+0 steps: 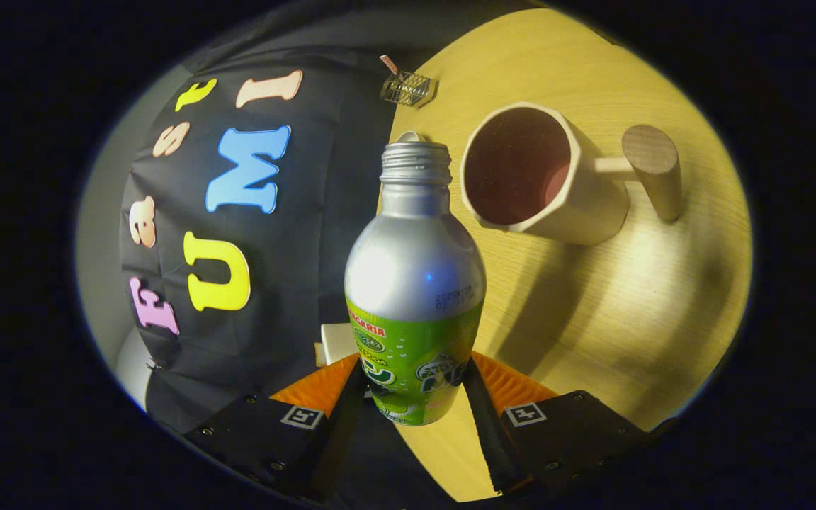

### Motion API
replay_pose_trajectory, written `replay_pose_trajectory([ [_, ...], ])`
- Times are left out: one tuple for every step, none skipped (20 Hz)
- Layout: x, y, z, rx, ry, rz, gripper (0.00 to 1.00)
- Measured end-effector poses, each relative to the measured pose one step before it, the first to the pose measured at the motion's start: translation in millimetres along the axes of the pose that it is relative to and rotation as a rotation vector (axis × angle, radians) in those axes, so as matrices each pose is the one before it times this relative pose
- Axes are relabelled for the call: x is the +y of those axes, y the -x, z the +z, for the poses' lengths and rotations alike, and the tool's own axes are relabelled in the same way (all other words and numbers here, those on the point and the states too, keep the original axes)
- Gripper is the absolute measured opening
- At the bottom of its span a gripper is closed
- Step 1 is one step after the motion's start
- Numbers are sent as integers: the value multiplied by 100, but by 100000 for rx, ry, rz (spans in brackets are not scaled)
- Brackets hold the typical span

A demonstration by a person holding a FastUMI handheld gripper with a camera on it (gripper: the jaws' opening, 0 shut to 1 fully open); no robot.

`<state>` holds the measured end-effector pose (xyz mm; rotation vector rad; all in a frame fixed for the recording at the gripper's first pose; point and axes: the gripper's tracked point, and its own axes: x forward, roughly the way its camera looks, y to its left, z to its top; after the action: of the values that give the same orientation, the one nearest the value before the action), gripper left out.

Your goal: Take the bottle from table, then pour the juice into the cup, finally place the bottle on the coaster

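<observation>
Pale wood counter (649, 297) tilts beyond my tool (414, 397), clamped on the uncapped bottle (414, 269); I should swing its mouth over the cup (528, 177) just ahead before tipping further.

Silver bottle (414, 276) with green label, cream cup (542, 177), yellow wood-grain table (627, 297).

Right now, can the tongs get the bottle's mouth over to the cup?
Probably yes. The tongs are shut on the bottle, which is already tilted, with its open mouth close beside the cup. Only bare table lies between them.
</observation>
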<state>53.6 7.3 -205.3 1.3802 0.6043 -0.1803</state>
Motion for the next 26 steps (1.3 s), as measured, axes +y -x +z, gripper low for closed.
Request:
replay_pose_trajectory([
  [-289,15,-172,-721,3832,-1224,78],
  [-149,-192,-95,-817,3543,-888,78],
  [-181,-20,-125,-401,3430,-933,78],
  [-185,-178,-84,-677,3372,-1135,78],
  [-159,-170,-116,-573,3500,-1078,78],
  [-201,-149,-183,-211,3363,-1504,78],
  [-64,-176,-217,-336,3476,-1170,78],
  [56,-229,-47,-572,3662,-886,78],
  [25,-75,-53,-822,3551,-1494,78],
  [75,-237,43,-761,3396,-974,78],
  [177,-207,107,-1237,3289,-896,78],
  [53,-179,96,-673,2706,-1166,78],
  [41,-184,139,-1399,3663,-760,78],
  [82,-119,259,-1033,2947,-793,78],
  [78,-143,241,-1841,3619,-881,78],
  [184,-210,308,-1232,3134,-695,78],
  [51,-130,242,-1190,2790,-759,78],
  [160,-127,286,-1136,2676,-409,78],
  [-48,-69,-12,-799,2446,-673,78],
  [41,-207,300,-1158,2687,-560,78],
  [22,56,163,-1169,2828,-1063,78],
  [35,-197,149,-1089,2846,-882,78],
  [-13,-313,186,-1089,2867,-1139,78],
  [-4,-216,167,-812,2391,-866,78],
  [51,-279,183,-1331,2688,-738,78],
  [51,-334,244,-1103,2005,-303,78],
])
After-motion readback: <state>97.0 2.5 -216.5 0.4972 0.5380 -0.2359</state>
